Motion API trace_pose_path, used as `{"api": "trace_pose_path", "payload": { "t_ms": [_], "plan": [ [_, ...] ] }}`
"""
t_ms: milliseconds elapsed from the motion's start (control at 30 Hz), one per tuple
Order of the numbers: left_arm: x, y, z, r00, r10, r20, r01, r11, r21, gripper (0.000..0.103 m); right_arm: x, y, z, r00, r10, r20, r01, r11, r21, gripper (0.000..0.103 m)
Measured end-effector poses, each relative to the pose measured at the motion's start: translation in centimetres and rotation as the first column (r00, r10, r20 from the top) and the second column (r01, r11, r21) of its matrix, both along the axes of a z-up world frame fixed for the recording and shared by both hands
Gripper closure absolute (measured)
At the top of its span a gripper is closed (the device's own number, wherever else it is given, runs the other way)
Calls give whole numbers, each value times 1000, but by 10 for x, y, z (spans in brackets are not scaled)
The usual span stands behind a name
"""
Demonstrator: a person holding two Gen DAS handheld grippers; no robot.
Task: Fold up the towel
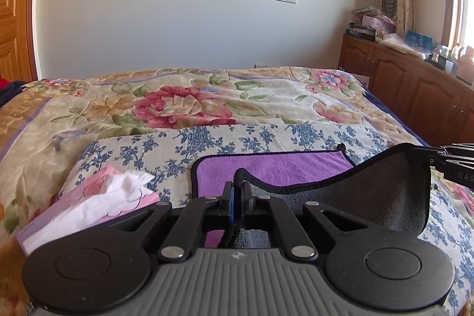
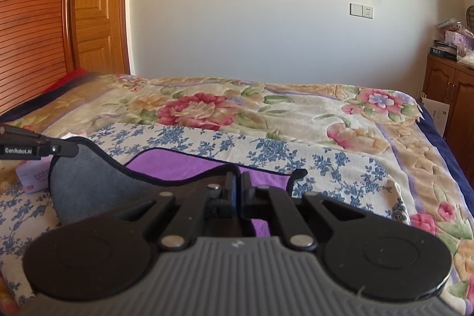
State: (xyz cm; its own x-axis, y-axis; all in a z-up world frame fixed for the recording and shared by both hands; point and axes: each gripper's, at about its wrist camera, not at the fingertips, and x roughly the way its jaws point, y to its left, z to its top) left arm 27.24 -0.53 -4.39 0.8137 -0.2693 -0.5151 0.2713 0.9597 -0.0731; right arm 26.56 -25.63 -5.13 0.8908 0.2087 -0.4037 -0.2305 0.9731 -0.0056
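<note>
A towel, purple on one face point(image 1: 266, 168) and grey on the other point(image 1: 379, 197), with dark binding, lies on a blue-flowered cloth on the bed. Its near edge is lifted and hangs between both grippers, grey side up. My left gripper point(image 1: 237, 188) is shut on the near left corner of the towel. My right gripper point(image 2: 237, 182) is shut on the near right corner; the purple face point(image 2: 177, 162) and the grey sag point(image 2: 89, 185) show there. Each gripper shows at the edge of the other's view, the right point(image 1: 456, 162) and the left point(image 2: 38, 148).
A pink tissue pack point(image 1: 97, 203) lies left of the towel on the blue-flowered cloth point(image 1: 177, 147). The flowered bedspread point(image 1: 183, 99) stretches behind. A wooden cabinet point(image 1: 414, 85) with clutter stands at the right wall, a wooden door point(image 2: 97, 5) at the left.
</note>
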Motion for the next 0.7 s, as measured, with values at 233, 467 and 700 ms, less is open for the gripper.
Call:
{"api": "trace_pose_path", "payload": {
  "t_ms": [233, 467, 700],
  "plan": [
    [14, -6, -2, 1000, 2, 9, -2, 1000, 0, 98, 9, -5, -2, 1000, -9, 5, 9, 1000, 8, 100],
    [25, -11, -4, 1000, 1, 19, -1, 1000, -8, 98, 18, -5, -6, 1000, -8, 9, 8, 1000, 0, 100],
    [32, -13, -11, 1000, 9, 16, -9, 1000, 0, 98, 27, -9, -10, 1000, -17, 7, 17, 1000, 4, 100]
  ]
}}
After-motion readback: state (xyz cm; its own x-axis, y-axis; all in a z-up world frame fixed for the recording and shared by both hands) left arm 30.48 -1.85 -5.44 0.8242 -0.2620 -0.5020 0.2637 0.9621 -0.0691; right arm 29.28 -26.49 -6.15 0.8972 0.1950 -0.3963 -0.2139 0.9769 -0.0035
